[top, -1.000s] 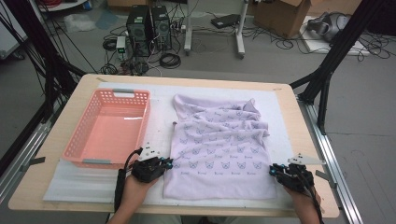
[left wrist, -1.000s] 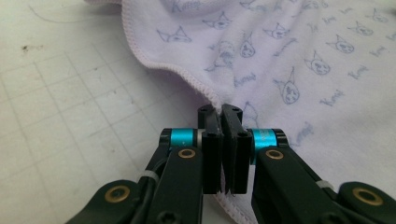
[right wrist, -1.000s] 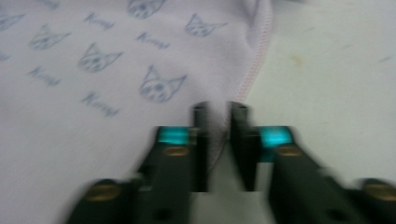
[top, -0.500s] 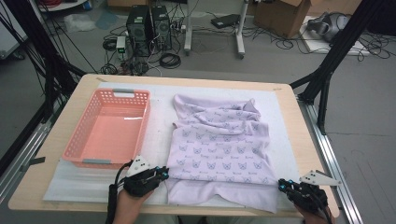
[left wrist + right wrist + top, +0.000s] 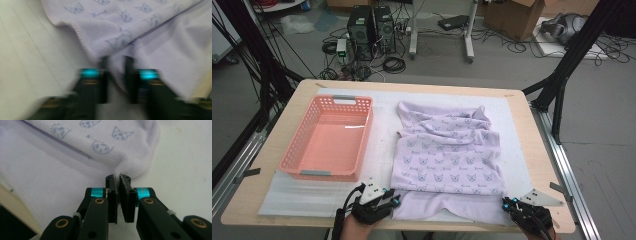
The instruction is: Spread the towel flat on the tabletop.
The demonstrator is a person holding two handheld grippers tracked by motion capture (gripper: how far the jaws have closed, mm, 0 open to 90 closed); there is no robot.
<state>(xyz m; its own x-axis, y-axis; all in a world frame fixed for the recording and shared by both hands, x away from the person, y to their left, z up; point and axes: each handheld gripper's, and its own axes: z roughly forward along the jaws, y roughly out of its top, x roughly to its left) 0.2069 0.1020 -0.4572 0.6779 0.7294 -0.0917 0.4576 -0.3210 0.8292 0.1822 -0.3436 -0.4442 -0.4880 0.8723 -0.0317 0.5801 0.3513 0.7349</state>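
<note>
A lilac cloth [image 5: 447, 155] printed with small cat faces lies partly folded on the white mat [image 5: 382, 150]. My left gripper [image 5: 393, 200] is at its near left corner and my right gripper [image 5: 507, 204] at its near right corner, both by the table's front edge. In the blurred left gripper view, the left gripper [image 5: 116, 62] has just closed its jaws on a fold of the cloth [image 5: 155, 37]. In the right gripper view, the right gripper [image 5: 118, 177] has also just closed, pinching the hemmed corner of the cloth [image 5: 75, 150] between its pads.
A pink slotted basket [image 5: 326, 173] stands on the mat, left of the cloth, with nothing in it. The wooden table [image 5: 287, 115] ends just behind my hands. Black frame posts stand at both sides; computers, cables and boxes lie on the floor beyond.
Both hands have moved back toward the table's front edge. The cloth's near hem has come with them, so a plain lower layer now shows below the printed part.
</note>
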